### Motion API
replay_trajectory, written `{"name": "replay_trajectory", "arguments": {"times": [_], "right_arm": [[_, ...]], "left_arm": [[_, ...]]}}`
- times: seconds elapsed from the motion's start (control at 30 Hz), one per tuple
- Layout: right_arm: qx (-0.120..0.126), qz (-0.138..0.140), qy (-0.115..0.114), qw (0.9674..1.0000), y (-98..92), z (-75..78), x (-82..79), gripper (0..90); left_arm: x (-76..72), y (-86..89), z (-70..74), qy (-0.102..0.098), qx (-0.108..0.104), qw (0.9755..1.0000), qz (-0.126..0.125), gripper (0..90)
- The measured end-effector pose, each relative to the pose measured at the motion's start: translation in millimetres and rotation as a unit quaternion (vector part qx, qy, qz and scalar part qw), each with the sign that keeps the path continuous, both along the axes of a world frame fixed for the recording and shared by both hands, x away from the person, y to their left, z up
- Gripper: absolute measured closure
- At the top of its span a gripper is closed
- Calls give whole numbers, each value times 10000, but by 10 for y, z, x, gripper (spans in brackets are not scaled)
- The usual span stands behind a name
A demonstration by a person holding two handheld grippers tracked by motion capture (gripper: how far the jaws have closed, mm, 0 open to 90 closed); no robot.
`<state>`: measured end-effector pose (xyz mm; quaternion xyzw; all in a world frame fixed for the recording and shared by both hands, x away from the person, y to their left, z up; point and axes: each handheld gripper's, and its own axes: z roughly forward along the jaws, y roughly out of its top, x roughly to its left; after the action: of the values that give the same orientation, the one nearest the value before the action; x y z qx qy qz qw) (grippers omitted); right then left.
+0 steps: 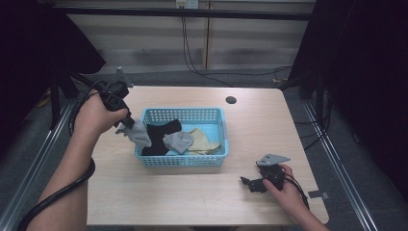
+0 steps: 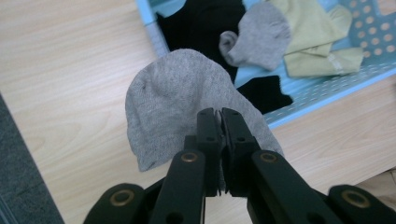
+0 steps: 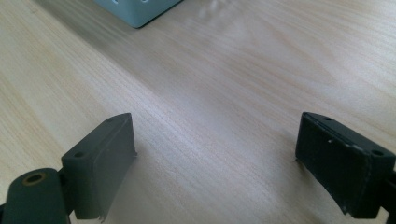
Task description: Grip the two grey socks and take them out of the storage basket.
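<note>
High view: left gripper (image 1: 126,121) up over the basket's (image 1: 185,161) left rim, jaws clamped on a grey sock (image 1: 138,134) that hangs at that rim, off the bench (image 1: 159,197). Right gripper (image 1: 249,183) lies low on the bench, near the front right, well apart from the basket. Inside the basket: black sock (image 1: 161,134), second grey sock (image 1: 179,141), yellow-green sock (image 1: 202,140). Left gripper view adds the close-up: both pads pinched tight on the held sock's edge, fabric bulging above them, basket corner behind. Right gripper view gives what the high view can't resolve: jaws spread wide, nothing between them, bare wood below, a basket corner at the top edge.
</note>
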<state>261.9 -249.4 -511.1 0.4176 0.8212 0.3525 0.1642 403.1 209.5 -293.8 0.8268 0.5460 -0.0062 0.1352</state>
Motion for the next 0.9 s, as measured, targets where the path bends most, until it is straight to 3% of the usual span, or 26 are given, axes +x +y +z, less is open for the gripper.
{"name": "replay_trajectory", "arguments": {"times": [0.5, 0.57, 0.6, 0.7, 0.73, 0.9], "right_arm": [[4, -2, -7, 10000, 0, -1, 0, 113], [5, -3, -7, 10000, 1, -1, 0, 113], [4, -2, -7, 10000, 0, -1, 0, 112], [4, -2, -8, 10000, 1, -1, 0, 112], [5, -2, -8, 10000, 1, -1, 0, 112], [7, -9, -1, 10000, 1, -1, -1, 112]], "left_arm": [[-170, 556, -250, 75, 61, 9990, 442, 863], [-174, 556, -274, 63, 11, 9990, 433, 840], [-176, 544, -287, 22, 0, 9991, 426, 786], [-164, 500, -290, -102, 165, 9990, 393, 669], [-158, 481, -290, -109, 222, 9990, 369, 651], [-125, 358, -306, -75, 71, 9997, 242, 622]]}}
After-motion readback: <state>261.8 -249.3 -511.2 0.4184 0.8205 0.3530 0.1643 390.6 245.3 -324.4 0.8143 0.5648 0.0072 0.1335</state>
